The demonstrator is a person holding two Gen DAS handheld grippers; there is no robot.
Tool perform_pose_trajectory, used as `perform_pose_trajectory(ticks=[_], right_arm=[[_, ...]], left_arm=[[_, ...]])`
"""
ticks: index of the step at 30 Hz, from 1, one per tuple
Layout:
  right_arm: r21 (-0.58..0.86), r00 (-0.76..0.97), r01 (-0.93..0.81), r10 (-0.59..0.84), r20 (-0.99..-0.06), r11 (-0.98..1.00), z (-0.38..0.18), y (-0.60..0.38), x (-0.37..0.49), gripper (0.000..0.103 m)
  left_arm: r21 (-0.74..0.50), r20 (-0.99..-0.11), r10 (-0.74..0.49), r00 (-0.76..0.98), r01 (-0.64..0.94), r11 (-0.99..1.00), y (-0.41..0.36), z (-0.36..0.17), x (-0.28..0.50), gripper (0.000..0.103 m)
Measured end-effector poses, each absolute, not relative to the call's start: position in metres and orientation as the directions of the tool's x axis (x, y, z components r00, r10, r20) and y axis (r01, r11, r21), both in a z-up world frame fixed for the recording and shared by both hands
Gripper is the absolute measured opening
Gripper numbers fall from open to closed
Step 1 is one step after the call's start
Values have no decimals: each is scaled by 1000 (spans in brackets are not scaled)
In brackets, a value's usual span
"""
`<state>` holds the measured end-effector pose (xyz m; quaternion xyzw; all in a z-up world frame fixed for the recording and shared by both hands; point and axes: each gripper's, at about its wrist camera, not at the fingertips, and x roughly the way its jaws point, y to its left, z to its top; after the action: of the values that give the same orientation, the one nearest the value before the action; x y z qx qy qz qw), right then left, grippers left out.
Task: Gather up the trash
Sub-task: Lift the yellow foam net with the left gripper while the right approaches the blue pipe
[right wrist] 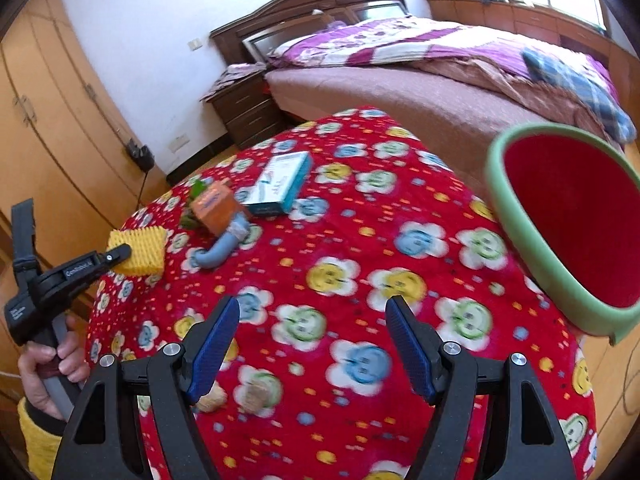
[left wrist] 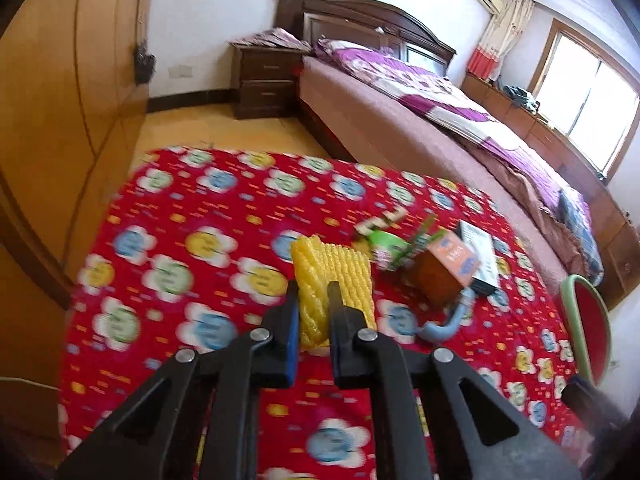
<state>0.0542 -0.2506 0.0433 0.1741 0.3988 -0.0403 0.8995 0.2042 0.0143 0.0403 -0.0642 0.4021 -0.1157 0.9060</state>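
Left wrist view: left gripper (left wrist: 314, 294) clamped on yellow ribbed foam net sleeve (left wrist: 334, 276); right gripper (right wrist: 314, 312) spread wide, empty, above red flower-print cloth (right wrist: 360, 240)

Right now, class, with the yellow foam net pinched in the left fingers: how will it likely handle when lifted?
The yellow foam net is ribbed mesh, so probably very light. It looks squeezed between the fingers, suggesting soft, springy, unlikely to break.
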Motion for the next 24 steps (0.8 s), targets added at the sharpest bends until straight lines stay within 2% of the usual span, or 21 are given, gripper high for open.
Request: perform_pose_trajectory(ticks=[3, 7, 13, 24], right_arm=[[257, 666, 188, 69, -743, 948, 43, -234, 70, 76], [212, 649, 160, 59, -759, 964, 41, -209, 97, 76], [178, 629, 120, 64, -775, 977, 27, -180, 134, 76], [147, 616, 142, 29, -788, 979, 7, -165, 172, 77]], left_arm=[[-217, -711, -250, 658, 133, 967, 30, 34, 207, 11], [-296, -710, -295, 639, 110, 949, 43, 18, 214, 11], [-333, -706, -343, 619, 138, 933, 38, 7, 215, 11], [-294, -703, -317, 637, 146, 945, 34, 0, 209, 11]])
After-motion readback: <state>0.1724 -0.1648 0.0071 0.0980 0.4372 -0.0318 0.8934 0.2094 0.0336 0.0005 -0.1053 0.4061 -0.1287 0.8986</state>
